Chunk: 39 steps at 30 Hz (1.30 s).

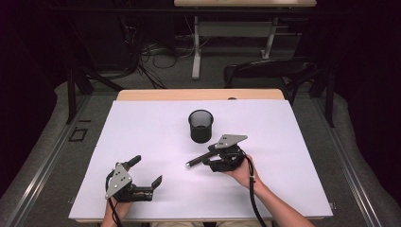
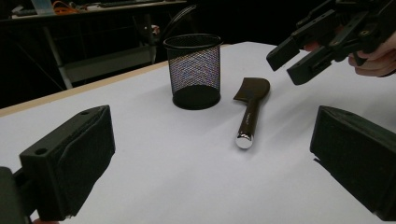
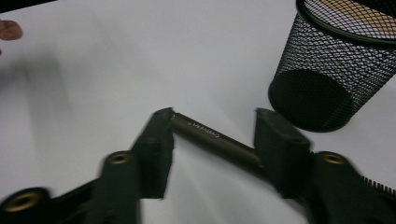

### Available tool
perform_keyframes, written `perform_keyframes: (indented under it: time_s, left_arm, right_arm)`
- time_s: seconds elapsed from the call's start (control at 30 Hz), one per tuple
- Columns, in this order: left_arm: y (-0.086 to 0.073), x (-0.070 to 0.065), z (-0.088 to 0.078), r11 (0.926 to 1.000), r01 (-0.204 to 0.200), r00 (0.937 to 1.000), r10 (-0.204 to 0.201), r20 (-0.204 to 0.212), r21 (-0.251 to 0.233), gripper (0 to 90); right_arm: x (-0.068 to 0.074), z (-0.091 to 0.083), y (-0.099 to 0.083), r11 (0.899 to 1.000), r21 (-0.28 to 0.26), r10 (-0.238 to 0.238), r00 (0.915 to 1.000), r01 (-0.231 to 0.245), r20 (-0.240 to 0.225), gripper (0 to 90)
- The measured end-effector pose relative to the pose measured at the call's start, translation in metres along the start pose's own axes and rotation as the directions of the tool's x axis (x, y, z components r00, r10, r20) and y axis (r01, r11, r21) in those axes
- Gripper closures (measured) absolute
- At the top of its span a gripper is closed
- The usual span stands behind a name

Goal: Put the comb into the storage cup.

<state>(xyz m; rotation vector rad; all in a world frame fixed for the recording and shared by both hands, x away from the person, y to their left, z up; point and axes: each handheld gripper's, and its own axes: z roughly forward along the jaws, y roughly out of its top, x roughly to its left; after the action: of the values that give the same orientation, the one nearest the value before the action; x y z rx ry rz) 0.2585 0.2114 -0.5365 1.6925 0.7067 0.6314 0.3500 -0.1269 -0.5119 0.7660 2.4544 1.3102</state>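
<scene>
My right gripper sits half closed around the brush, whose handle runs crosswise between the jaws, not yet pinched; my left gripper is spread, farther off.

1 mesh cup, 1 dark-handled tool, 2 grippers.

Right gripper seemingly over tool

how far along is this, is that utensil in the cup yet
Done: nothing; the mesh cup looks empty. In hand: the right tool straddles the utensil, which lies flat on the table, seemingly ungripped. The left tool waits open. Left: probably gripping, lifting, dropping it in.
</scene>
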Motion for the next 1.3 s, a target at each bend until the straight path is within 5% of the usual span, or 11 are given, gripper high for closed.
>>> perform_keyframes:
  time_s: [0.2, 0.7, 1.3]
  left_arm:
    - [0.0, 0.0, 0.0, 1.0, 0.002, 1.0, -0.002, 0.003, 0.005, 0.1]
    - [0.0, 0.0, 0.0, 1.0, 0.002, 1.0, -0.002, 0.0, 0.005, 0.2]
    - [0.0, 0.0, 0.0, 1.0, 0.001, 1.0, -0.001, 0.0, 0.004, 0.2]
  right_arm:
    - [-0.003, 0.011, 0.004, 0.999, 0.031, -0.016, 0.9998, 0.015, 0.009, 90.0]
    - [0.009, 0.042, 0.019, 0.993, 0.102, -0.063, 0.9967, 0.057, 0.052, 90.0]
    - [0.016, 0.07, 0.02, 0.98, 0.183, -0.09, 0.9953, 0.081, 0.038, 90.0]
